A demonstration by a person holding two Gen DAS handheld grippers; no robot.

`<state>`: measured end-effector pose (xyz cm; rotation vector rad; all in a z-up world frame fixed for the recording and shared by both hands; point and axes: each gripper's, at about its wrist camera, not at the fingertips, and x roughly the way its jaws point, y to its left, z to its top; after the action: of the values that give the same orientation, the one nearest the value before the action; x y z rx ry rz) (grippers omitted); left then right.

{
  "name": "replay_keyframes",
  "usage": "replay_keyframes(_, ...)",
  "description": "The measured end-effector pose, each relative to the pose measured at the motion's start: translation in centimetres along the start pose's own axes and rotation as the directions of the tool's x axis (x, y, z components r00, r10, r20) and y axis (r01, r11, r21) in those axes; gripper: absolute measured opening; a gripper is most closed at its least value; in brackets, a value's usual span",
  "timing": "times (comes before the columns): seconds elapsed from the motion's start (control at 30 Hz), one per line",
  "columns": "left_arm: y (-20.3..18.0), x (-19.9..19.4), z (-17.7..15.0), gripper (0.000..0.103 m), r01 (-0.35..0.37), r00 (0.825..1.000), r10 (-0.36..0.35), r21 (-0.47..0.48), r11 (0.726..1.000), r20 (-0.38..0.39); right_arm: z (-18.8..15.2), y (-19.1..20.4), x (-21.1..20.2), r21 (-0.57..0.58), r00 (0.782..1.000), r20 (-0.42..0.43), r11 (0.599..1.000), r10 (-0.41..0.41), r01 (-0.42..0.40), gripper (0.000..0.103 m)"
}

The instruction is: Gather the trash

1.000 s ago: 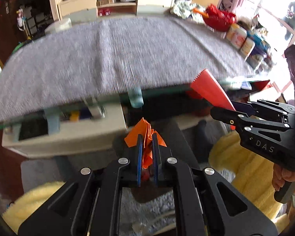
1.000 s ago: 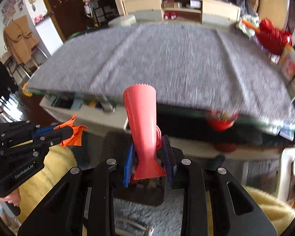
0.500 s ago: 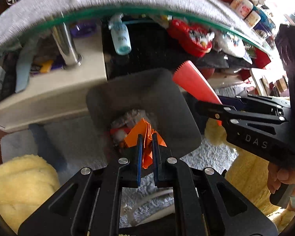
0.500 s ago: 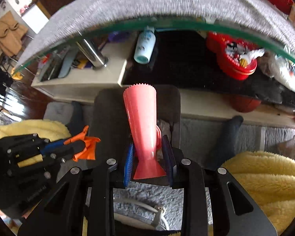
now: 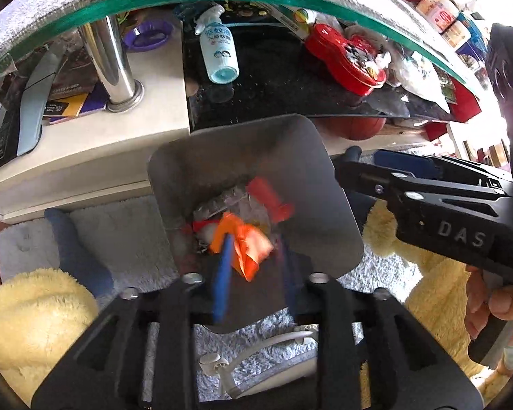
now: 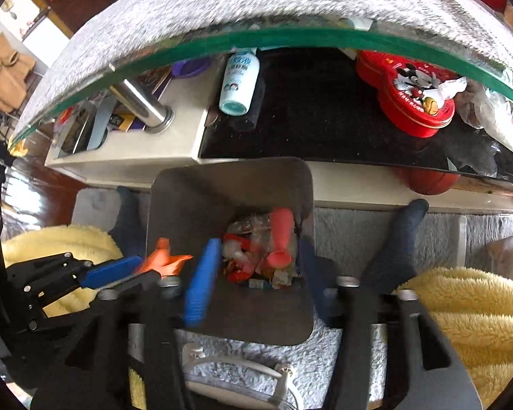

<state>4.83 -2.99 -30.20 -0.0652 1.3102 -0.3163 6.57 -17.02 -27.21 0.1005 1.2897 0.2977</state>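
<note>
A grey trash bin [image 5: 301, 143] stands on the rug under the glass table; it also shows in the right wrist view [image 6: 222, 177]. My left gripper [image 5: 254, 266] is open above the bin, and the orange wrapper [image 5: 248, 244] is blurred between its jaws, seemingly loose. In the right wrist view the wrapper [image 6: 166, 259] sits at the left gripper's tips [image 6: 133, 271]. My right gripper [image 6: 253, 273] is open and empty over the bin. The red cone-shaped wrapper [image 6: 279, 239] lies in the bin among other trash, also seen in the left wrist view [image 5: 270, 198].
A glass table with a grey cloth [image 6: 256, 3] overhangs a lower shelf holding a white bottle [image 5: 219, 51], a red heart-shaped tin [image 6: 407, 92] and a chrome leg [image 5: 113, 65]. A white cable [image 6: 236, 365] lies on the grey rug. Yellow fluffy fabric [image 6: 468, 311] lies on both sides.
Both grippers dropped from table level to over the bin and opened. The red cone fell from my right gripper into the bin. The orange wrapper has come loose between my left jaws.
</note>
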Motion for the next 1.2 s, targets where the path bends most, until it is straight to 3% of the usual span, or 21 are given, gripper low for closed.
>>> replay_keyframes(0.07, 0.2, -0.3, 0.2, 0.037, -0.007, 1.0, 0.007, -0.005, 1.0, 0.005, 0.3, -0.3, -0.7, 0.009, 1.0, 0.02, 1.0, -0.011, 0.011, 0.059)
replay_keyframes(0.23, 0.8, -2.5, 0.8, 0.066, -0.042, 0.998, 0.043, -0.019, 0.999, 0.056, 1.0, -1.3, -3.2, 0.028, 0.995, 0.089, 0.999, -0.042, 0.04, 0.086)
replay_keyframes(0.3, 0.9, -3.8, 1.0, 0.08, -0.056, 0.995, 0.058, -0.021, 0.998, 0.087, 1.2, -1.8, -4.7, 0.041, 0.99, 0.129, 0.998, -0.051, 0.046, 0.091)
replay_keyframes(0.4, 0.9, -6.1, 1.3, 0.093, -0.085, 0.986, 0.087, -0.022, 0.996, 0.141, 1.4, -2.3, -7.1, 0.053, 0.98, 0.188, 0.997, -0.061, 0.052, 0.098)
replay_keyframes(0.7, -0.7, -13.1, 1.3, 0.095, -0.119, 0.941, 0.12, -0.022, 0.993, 0.317, 1.0, -2.4, -14.1, 0.071, 0.928, 0.363, 0.996, -0.083, 0.062, 0.099)
replay_keyframes(0.83, -1.7, -16.5, 0.8, 0.095, -0.139, 0.902, 0.135, -0.02, 0.99, 0.41, 0.4, -1.8, -17.2, 0.088, 0.892, 0.441, 0.994, -0.1, 0.068, 0.1)
replay_keyframes(1.03, -2.9, -21.2, 0.1, 0.095, -0.18, 0.825, 0.172, -0.039, 0.983, 0.538, -0.7, -0.1, -21.6, 0.091, 0.811, 0.566, 0.989, -0.145, 0.114, 0.1)
replay_keyframes(1.13, -3.6, -23.4, -0.2, 0.095, -0.195, 0.782, 0.187, -0.051, 0.979, 0.595, -1.3, 0.3, -23.9, 0.1, 0.758, 0.632, 0.987, -0.163, 0.128, 0.1)
replay_keyframes(1.2, -3.7, -24.5, -0.4, 0.095, -0.195, 0.762, 0.186, -0.053, 0.979, 0.621, -1.8, 0.4, -25.0, 0.111, 0.733, 0.658, 0.985, -0.171, 0.129, 0.1)
